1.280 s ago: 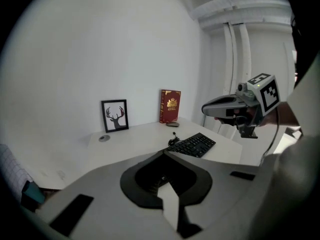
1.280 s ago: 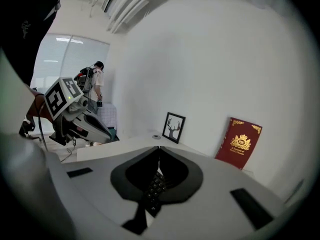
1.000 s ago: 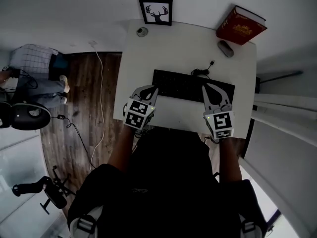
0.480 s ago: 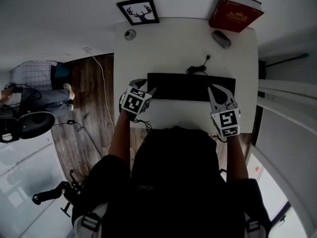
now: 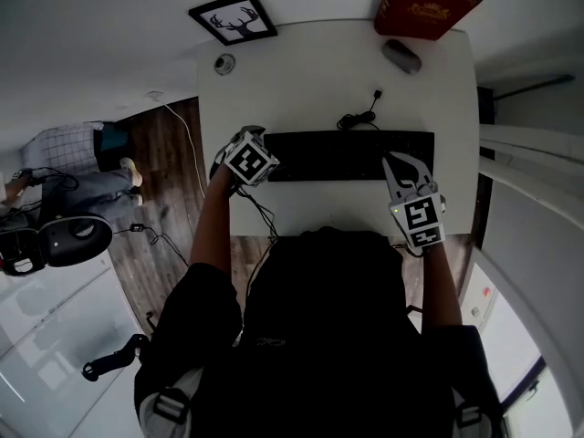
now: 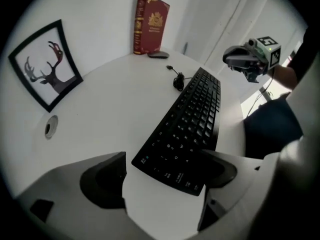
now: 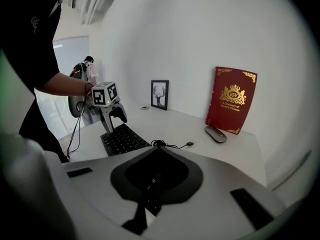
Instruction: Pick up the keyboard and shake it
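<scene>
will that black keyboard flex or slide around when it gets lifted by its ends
The keyboard looks like a slim rigid slab, so it probably stays stiff and light. Its unplugged cable lies coiled behind it, so that will likely dangle and swing. On the smooth table, a push would probably slide it.

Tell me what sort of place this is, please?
Probably a home office or study corner. A white desk bears a black keyboard, a mouse, a red book and a framed antler picture. Wood flooring shows beside it.
</scene>
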`<control>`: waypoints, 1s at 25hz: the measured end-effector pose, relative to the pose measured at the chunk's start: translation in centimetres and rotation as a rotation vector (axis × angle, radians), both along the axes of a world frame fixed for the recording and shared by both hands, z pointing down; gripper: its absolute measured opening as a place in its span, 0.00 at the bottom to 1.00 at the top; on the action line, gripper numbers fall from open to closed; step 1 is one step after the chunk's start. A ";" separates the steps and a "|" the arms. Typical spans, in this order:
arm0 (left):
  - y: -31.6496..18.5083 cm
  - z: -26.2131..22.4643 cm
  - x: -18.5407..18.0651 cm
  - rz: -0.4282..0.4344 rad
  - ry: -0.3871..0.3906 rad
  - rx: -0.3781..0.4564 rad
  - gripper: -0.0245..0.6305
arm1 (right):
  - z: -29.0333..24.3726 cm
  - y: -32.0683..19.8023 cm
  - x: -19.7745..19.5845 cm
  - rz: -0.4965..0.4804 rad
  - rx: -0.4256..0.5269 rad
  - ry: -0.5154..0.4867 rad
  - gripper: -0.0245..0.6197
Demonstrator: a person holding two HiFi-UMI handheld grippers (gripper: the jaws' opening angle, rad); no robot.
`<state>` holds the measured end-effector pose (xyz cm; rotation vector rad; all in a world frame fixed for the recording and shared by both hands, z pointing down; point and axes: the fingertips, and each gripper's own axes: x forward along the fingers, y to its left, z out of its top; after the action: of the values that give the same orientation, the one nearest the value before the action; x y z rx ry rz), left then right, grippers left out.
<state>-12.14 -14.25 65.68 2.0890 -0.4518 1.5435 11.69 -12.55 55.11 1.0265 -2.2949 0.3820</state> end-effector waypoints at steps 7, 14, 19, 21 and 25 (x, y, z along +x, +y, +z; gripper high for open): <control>0.7 1.9 -0.1 0.145 -0.080 -0.137 0.71 | 1.2 -0.2 0.1 -0.010 -0.030 -0.010 0.07; 0.2 1.4 0.5 0.175 -0.144 -0.109 0.70 | 2.5 -0.4 0.0 -0.030 -0.052 0.007 0.07; 0.1 0.9 0.4 0.171 -0.144 -0.071 0.69 | 3.1 -0.3 0.5 -0.035 -0.059 0.020 0.07; 0.1 0.7 0.5 0.173 -0.158 -0.048 0.69 | 3.4 -0.1 1.0 -0.034 -0.065 0.033 0.07; 0.3 0.2 0.6 0.175 -0.185 -0.005 0.66 | 4.1 0.3 2.0 -0.029 -0.082 0.078 0.07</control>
<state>-11.58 -13.95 65.90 2.0358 -0.3363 1.8465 13.72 -12.21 59.20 0.9501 -2.2038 0.4133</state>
